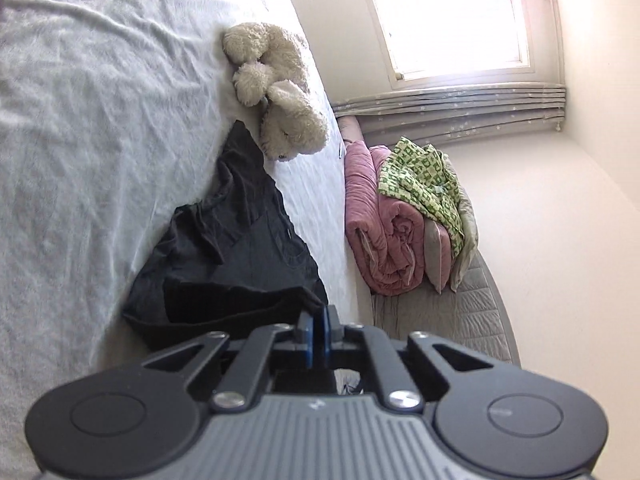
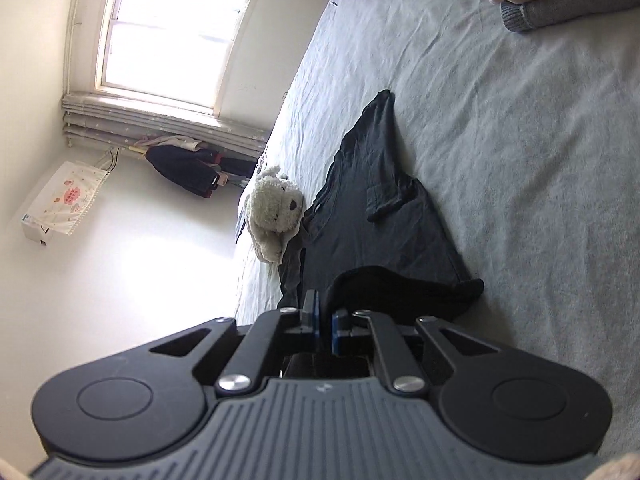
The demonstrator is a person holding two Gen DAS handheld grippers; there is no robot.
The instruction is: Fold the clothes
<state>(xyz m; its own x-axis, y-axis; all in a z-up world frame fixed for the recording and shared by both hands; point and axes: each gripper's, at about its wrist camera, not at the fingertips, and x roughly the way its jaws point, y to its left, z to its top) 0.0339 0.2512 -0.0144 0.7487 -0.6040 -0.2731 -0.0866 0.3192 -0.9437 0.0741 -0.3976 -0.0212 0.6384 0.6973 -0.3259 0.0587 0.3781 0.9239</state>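
The dark grey T-shirt point(image 1: 240, 240) lies crumpled on the pale bedsheet point(image 1: 80, 140), one sleeve folded over its body, its near hem lifted into a fold. My left gripper point(image 1: 319, 332) has its blue pads pressed nearly together on that hem at twelve o'clock. My right gripper point(image 2: 324, 328) pinches the same raised hem, jaws narrow, shirt spreading toward one o'clock. A cream plush dog point(image 2: 274, 210) touches the shirt's collar end at eleven.

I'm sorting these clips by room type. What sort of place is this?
Most likely a home bedroom: a wide bed with a wrinkled pale grey sheet, a cream plush toy dog lying on it, and a rolled pink quilt stacked below the bright window.
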